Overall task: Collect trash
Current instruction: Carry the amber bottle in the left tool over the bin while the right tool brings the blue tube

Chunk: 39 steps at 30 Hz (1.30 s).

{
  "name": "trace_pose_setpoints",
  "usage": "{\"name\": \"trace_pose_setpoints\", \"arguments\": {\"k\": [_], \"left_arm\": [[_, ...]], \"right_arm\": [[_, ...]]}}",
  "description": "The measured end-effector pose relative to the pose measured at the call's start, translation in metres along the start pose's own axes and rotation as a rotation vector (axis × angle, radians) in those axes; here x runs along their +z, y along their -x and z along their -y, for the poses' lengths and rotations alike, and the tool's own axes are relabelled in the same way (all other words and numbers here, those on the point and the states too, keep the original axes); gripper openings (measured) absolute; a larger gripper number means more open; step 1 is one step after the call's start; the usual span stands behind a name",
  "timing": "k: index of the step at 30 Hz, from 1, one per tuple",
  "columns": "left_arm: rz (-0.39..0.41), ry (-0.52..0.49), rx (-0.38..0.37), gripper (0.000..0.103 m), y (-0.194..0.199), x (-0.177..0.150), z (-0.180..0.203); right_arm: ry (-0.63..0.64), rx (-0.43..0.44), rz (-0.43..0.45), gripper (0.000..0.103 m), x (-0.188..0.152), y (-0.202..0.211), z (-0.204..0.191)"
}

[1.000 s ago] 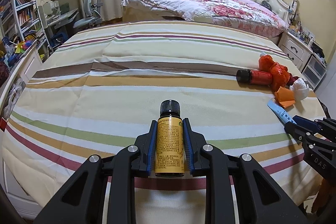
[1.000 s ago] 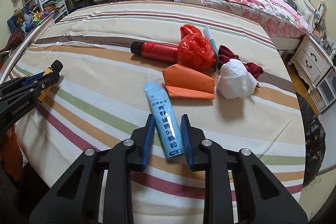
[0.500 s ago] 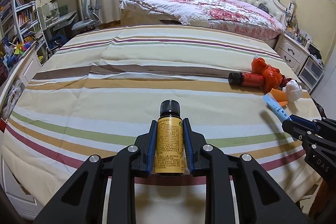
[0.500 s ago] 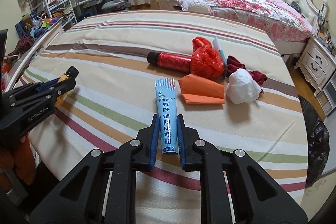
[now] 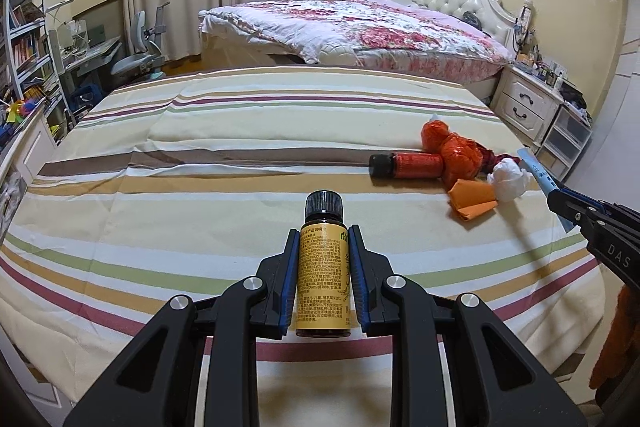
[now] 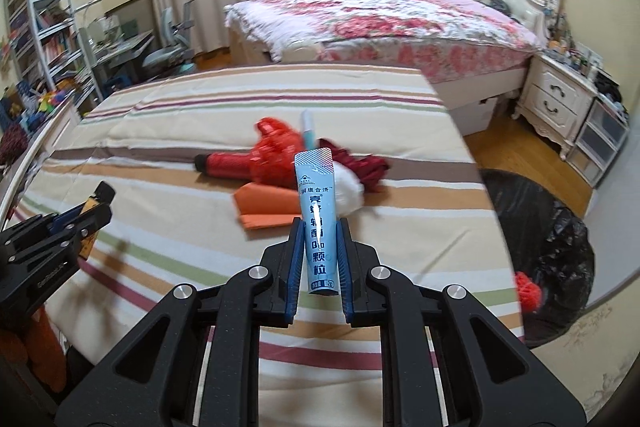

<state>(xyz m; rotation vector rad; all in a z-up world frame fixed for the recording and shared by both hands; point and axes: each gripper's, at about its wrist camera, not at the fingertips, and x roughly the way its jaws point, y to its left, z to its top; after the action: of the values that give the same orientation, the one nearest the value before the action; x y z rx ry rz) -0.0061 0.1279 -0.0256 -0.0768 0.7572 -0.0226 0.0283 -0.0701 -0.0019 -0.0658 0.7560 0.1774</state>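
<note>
Centrally, the left tongs (image 5: 322, 281) clamp a small amber bottle with a yellow label and black screw cap (image 5: 323, 267), held upright between the blue pads, clear of the striped bedspread (image 5: 240, 155) below. The right tongs (image 6: 318, 257), closed narrowly, grip a flat light-blue sachet printed with dark characters (image 6: 317, 215) by its lower half; its sealed top edge projects above the fingertips, and it too is off the bedspread.

Beyond the tongs, the remaining trash lies clustered toward the bed's right side: a red cylindrical bottle with a black cap (image 5: 408, 165) lying on its side, touching a crumpled red plastic bag (image 5: 460, 155); a folded orange paper (image 5: 472, 201) just beside them; a white crumpled wad (image 5: 508, 181) touching a dark red cloth (image 6: 372, 171). The left and middle stretches of the bedspread are bare.

At the bed's right edge the surface drops to wooden floor, where a black bin bag (image 6: 556, 239) stands open near the corner. A second bed with floral quilt (image 5: 360, 31) lies beyond a narrow gap.
</note>
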Motion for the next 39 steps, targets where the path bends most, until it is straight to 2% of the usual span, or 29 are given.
{"name": "trace_pose_setpoints", "arguments": {"k": [10, 22, 27, 39], "left_arm": [[0.015, -0.064, -0.048, 0.025, -0.004, 0.015, 0.044], [0.056, -0.221, -0.167, 0.025, -0.014, 0.039, 0.143], [0.045, -0.271, -0.22, 0.025, -0.027, 0.047, 0.181], [0.029, -0.354, -0.287, 0.025, -0.059, 0.053, 0.256]], "right_arm": [[-0.087, -0.099, 0.027, 0.016, -0.003, 0.001, 0.056], [-0.224, -0.225, 0.045, 0.016, -0.017, 0.003, 0.134], [-0.247, -0.287, 0.046, 0.016, -0.021, 0.0, 0.158], [-0.318, -0.322, 0.024, 0.017, -0.024, -0.016, 0.202]]}}
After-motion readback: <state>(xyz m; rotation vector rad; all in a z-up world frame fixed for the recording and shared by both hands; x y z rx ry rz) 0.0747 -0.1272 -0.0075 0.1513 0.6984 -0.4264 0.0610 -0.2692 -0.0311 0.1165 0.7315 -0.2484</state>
